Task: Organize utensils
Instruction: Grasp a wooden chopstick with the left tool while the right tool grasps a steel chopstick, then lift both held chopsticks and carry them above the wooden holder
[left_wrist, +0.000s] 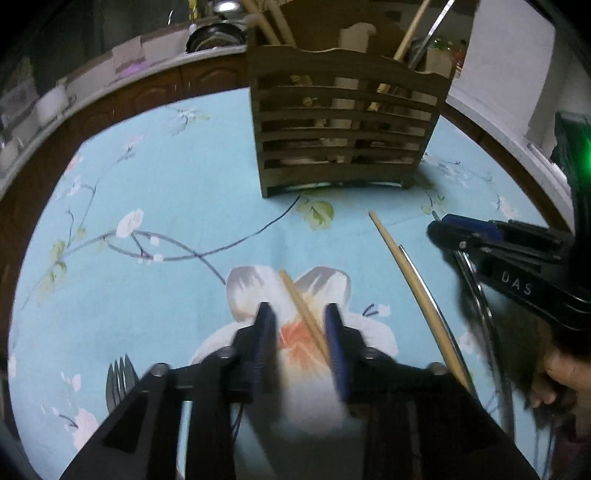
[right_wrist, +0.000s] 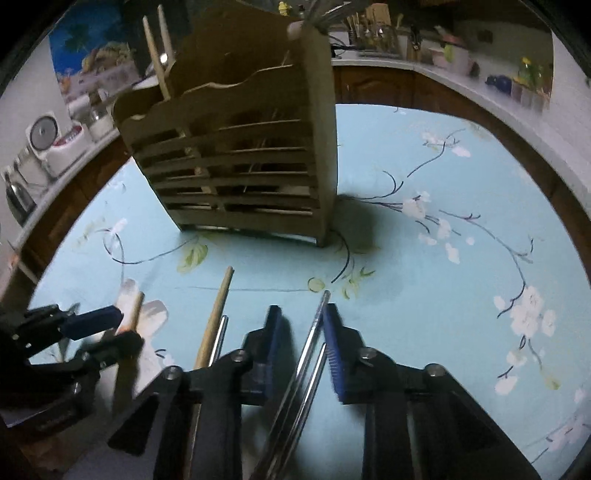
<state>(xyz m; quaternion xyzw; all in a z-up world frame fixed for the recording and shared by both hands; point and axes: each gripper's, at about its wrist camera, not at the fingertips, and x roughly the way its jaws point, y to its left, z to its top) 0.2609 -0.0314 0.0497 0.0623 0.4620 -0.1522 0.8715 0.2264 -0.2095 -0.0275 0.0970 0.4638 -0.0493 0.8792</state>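
Lying between the parted blue-padded fingers of the left gripper (left_wrist: 300, 314), a bamboo chopstick (left_wrist: 303, 310) is being straddled on the pale blue floral tablecloth (left_wrist: 166, 177); the jaws are standing moderately open, and whether the right-hand pad is touching the stick cannot be told. Nothing is being gripped there.

A pair of thin metal chopsticks (right_wrist: 308, 354) is being bracketed by the right gripper (right_wrist: 301, 314), its jaws likewise held apart; the upper stick is lying against the inner face of the right pad, with a clear gap left to the other pad, so no clamping is being shown.

Between the two grippers, a longer bamboo chopstick (right_wrist: 216, 317) and a slim metal rod (right_wrist: 218, 339) are lying side by side on the cloth. A dark fork (left_wrist: 120, 378) is resting near the cloth's near left edge.

Toward the far edge, a slatted brown wooden utensil holder (left_wrist: 343, 125) is standing upright, with wooden and metal handles being held in its compartments.
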